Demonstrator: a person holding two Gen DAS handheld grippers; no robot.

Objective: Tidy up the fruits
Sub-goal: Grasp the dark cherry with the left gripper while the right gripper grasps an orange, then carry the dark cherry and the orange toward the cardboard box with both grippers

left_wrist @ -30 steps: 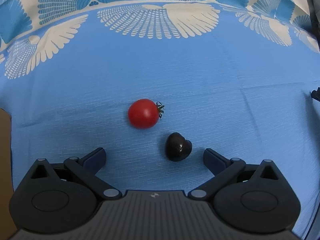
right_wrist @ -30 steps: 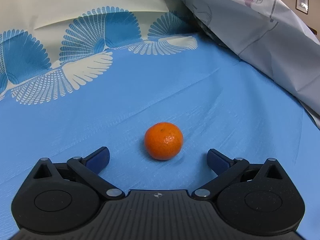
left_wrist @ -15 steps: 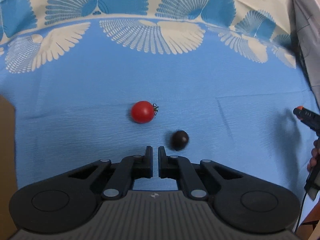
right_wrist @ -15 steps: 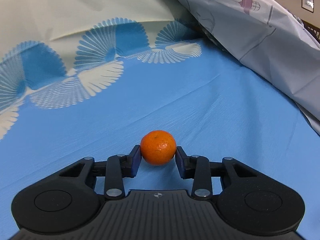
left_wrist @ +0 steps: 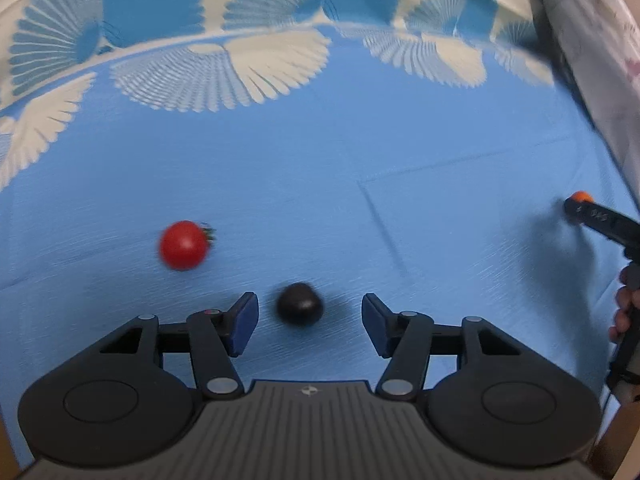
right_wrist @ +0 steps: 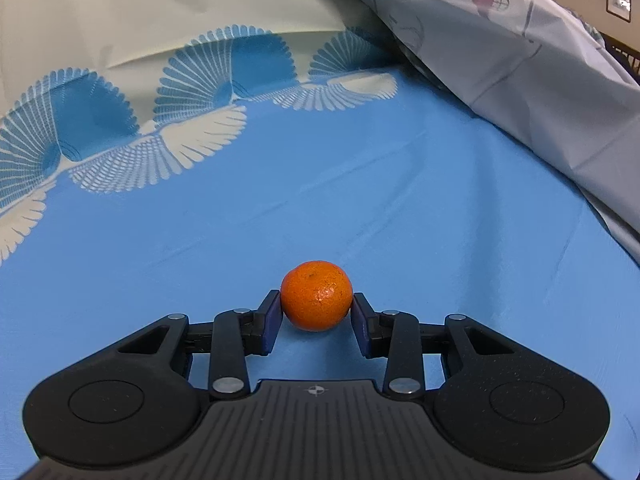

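Mandarin (right_wrist: 316, 301) stem-end up in right gripper (right_wrist: 316, 312)

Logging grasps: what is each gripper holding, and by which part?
Right gripper clamps the mandarin at its two sides. Left gripper holds nothing, open around the dark fruit.

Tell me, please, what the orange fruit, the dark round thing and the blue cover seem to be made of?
The orange fruit looks like real citrus: dimpled, slightly glossy peel. The dark round thing is smooth and near black, maybe a plum or cherry; it is blurred, so real or plastic is unclear. The blue cover looks like thin woven or plastic-coated cloth, matte, with creases.
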